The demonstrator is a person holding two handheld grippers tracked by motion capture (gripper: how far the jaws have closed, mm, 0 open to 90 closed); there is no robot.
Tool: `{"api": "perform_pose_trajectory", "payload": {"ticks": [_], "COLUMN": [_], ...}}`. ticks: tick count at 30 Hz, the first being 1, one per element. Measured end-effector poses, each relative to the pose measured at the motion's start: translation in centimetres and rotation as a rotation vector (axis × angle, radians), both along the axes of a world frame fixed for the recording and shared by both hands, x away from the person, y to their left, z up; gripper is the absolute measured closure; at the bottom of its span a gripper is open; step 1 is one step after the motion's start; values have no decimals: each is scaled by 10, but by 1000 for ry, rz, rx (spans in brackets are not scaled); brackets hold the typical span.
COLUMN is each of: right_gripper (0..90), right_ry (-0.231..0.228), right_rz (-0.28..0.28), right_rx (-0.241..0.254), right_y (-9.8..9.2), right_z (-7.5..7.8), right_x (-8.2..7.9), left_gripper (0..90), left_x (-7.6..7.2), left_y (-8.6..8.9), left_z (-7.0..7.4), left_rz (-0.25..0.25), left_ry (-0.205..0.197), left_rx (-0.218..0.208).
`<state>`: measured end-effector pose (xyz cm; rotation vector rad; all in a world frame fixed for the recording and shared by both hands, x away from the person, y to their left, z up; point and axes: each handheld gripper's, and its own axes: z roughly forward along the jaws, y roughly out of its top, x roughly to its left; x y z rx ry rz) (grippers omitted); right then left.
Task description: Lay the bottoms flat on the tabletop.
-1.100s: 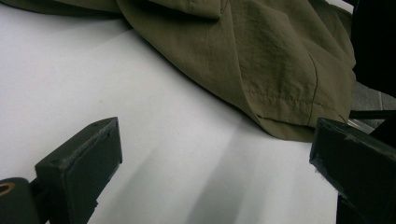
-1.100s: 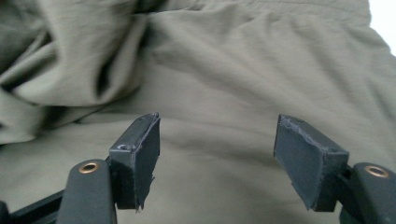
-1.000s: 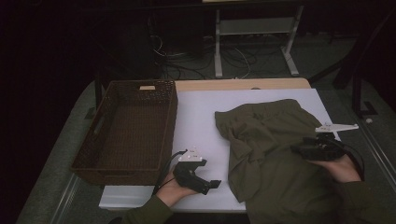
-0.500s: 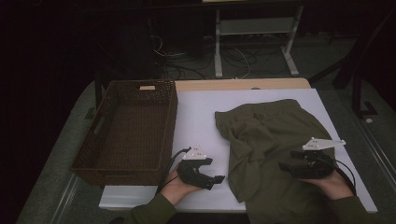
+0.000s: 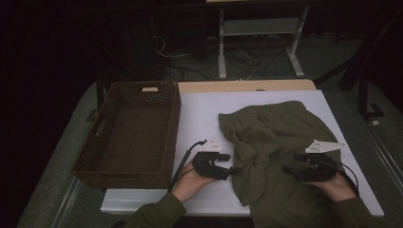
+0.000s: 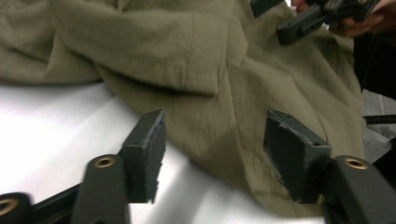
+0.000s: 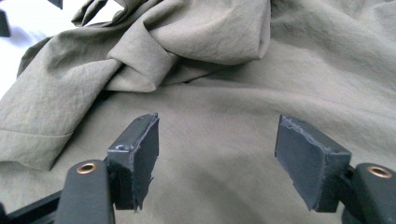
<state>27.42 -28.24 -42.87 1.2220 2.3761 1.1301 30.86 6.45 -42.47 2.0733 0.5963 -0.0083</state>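
An olive-green garment [image 5: 280,137] lies crumpled on the right half of the white table [image 5: 199,114] and hangs over its near edge. My left gripper [image 5: 233,170] is at the garment's left edge, pointing right. In the left gripper view its jaws [image 6: 215,135] have just been closing; they stand apart, with the garment's hem [image 6: 187,56] just ahead of the pads and untouched. My right gripper [image 5: 287,168] hovers over the garment's near right part, pointing left. Its jaws [image 7: 217,140] are open above flat cloth [image 7: 210,46] and grip nothing.
A dark woven basket [image 5: 173,128] with nothing in it stands on the table's left side, close to my left hand. Bare white tabletop lies between basket and garment. Beyond the far edge are a metal stand [image 5: 256,42] and cables on the floor.
My left hand has slid right to the garment's left edge. My right hand has moved left and nearer across the garment. The garment has not moved.
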Motion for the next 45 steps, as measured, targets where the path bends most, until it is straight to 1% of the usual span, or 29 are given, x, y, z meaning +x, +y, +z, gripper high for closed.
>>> {"api": "perform_pose_trajectory", "payload": {"ticks": [2, 6, 7, 10, 13, 15, 17, 19, 20, 23, 24, 27, 28, 29, 30, 34, 38, 41, 45], "right_gripper": [306, 308, 308, 308, 309, 310, 310, 310, 312, 313, 314, 317, 318, 318, 319, 319, 319, 319, 319], "right_ry": [3, 2, 2, 0, 1, -1, 1, 0, 0, -4, -4, -12, -14, -15, -15, -16, -17, -16, -17], "right_rz": [0, -4, -4, -5, -7, -5, -6, -6, -8, -10, -11, -10, -11, -13, -15, -15, -15, -11, -13], "right_rx": [-3, -4, -4, -2, -1, -2, 0, -1, 0, 3, 4, 4, 4, 5, 7, 5, 7, 4, 4], "right_y": [0, -1, -2, -2, -3, -3, -3, -4, -4, -4, -4, -5, -5, -5, -5, -4, -4, -3, -3], "right_z": [0, -1, -1, 0, 0, 0, 0, 0, 0, 0, 1, 1, 2, 2, 2, 2, 2, 1, 2], "right_x": [1, 1, 1, 1, 1, 1, 1, 1, 0, 0, 0, 0, 0, 0, 0, -1, 0, 0, -1], "left_gripper": [448, 520, 520, 509, 477, 476, 476, 495, 509, 600, 643, 731, 783, 810, 846, 861, 862, 861, 862], "left_x": [3, 11, 12, 17, 23, 25, 27, 29, 30, 32, 32, 32, 31, 31, 31, 31, 30, 28, 29], "left_y": [-5, -13, -16, -24, -34, -38, -42, -45, -45, -47, -47, -46, -45, -44, -43, -35, -22, -11, 6], "left_z": [2, 4, 4, 2, -4, -8, -11, -14, -14, -16, -16, -15, -15, -14, -13, -8, -2, 2, 3], "left_rz": [-7, -7, -4, -2, -5, -6, -9, -12, -13, -14, -15, -22, -18, -17, -15, -5, 13, 43, 87], "left_ry": [-8, -13, -16, -25, -27, -26, -32, -26, -25, -25, -24, -23, -31, -38, -35, -43, -46, -39, -33], "left_rx": [2, 7, 6, 24, 62, 72, 94, 99, 100, 99, 98, 96, 102, 103, 98, 91, 85, 101, 123]}}
